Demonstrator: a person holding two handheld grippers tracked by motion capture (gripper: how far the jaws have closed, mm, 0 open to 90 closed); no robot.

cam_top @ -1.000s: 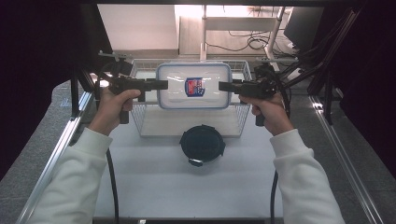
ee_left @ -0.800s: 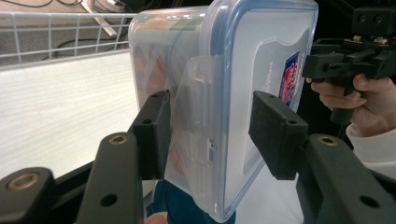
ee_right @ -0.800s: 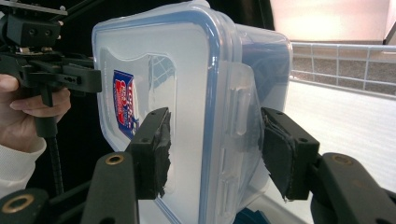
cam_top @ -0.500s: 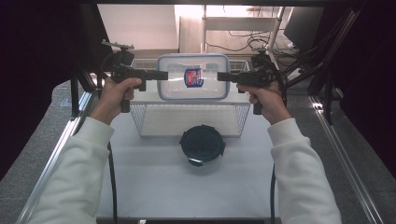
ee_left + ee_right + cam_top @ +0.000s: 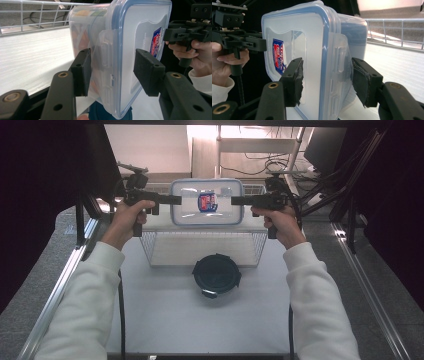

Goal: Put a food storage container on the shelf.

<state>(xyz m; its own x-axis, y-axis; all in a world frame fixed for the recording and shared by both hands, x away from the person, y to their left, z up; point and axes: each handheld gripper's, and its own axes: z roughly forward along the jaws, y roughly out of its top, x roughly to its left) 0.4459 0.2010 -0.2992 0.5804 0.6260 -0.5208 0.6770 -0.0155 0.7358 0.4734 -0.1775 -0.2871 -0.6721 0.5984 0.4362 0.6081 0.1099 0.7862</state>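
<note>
High view shows a clear rectangular food container (image 5: 207, 209) with a blue-rimmed snap lid and a red-and-blue label, held in the air between the two grippers, above the far edge of a white wire basket (image 5: 202, 249) that stands on the white worktop (image 5: 200, 320). It hangs level, lid up, with one short end toward each hand. The left gripper (image 5: 174, 199) grips its left end and the right gripper (image 5: 236, 200) its right end. In the left gripper view the jaws stand about half open and straddle the container's side latch, one pad against the body wall and the other at the lid face; whether that second pad presses firmly I cannot tell. The right gripper view shows the same hold mirrored, with its jaws half open around the opposite latch flap. Just near of the basket lies a round dark lid (image 5: 216, 275), flat on the worktop and apart from everything else. The hold depends on both hands moving together: if one runs ahead or drops, the container would likely twist and slide off the smooth plastic. A pad bearing on a latch flap could also pop it open, and a low carry might catch the basket's far rim.
</note>
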